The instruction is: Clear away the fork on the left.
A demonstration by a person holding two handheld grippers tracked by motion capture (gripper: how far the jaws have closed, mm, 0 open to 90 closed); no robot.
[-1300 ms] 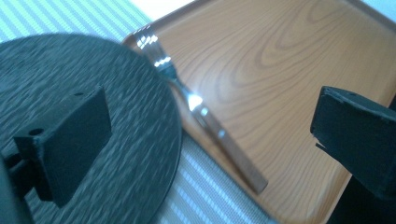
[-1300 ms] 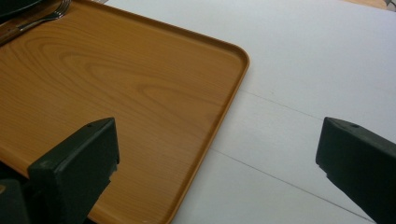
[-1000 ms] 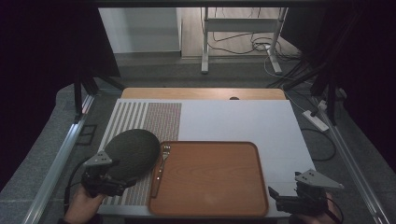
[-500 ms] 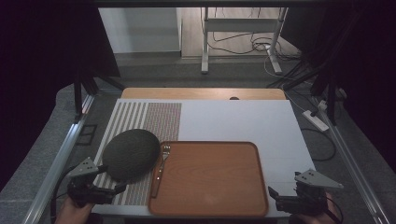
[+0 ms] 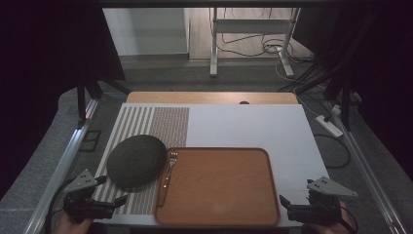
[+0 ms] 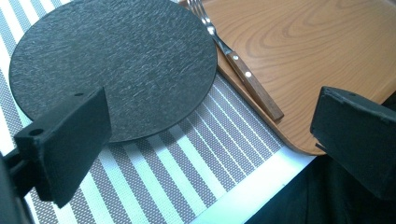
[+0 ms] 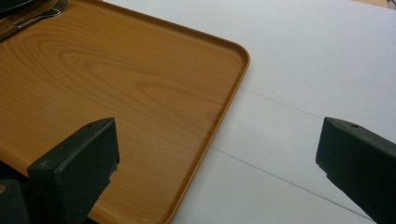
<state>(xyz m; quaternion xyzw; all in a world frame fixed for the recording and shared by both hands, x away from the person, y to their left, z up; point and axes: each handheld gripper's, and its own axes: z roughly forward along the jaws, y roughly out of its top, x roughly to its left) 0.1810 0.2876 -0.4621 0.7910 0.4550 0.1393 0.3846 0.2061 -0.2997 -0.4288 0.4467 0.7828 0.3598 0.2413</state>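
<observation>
Both grippers wide open, holding nothing, at the counter's near edge.

The left gripper (image 5: pixel 122 200) hangs at the near left corner, just short of the round dark plate (image 5: pixel 137 160); fork (image 5: pixel 167 175) on the wooden tray's (image 5: pixel 229 195) left rim. The right gripper (image 5: pixel 284 204) sits at the tray's near right corner.

The round dark slate-like plate (image 6: pixel 116 60) has a matt, finely grained, slightly rough face. The rectangular orange-brown wooden tray (image 7: pixel 112 98) is smooth with a soft satin sheen and clear grain. The fork (image 6: pixel 238 65) has shiny metal tines and a riveted brown wooden handle. The grey-and-white striped placemat (image 6: pixel 154 172) looks woven and textured. The white tabletop (image 7: pixel 303 70) is smooth and matt.
</observation>
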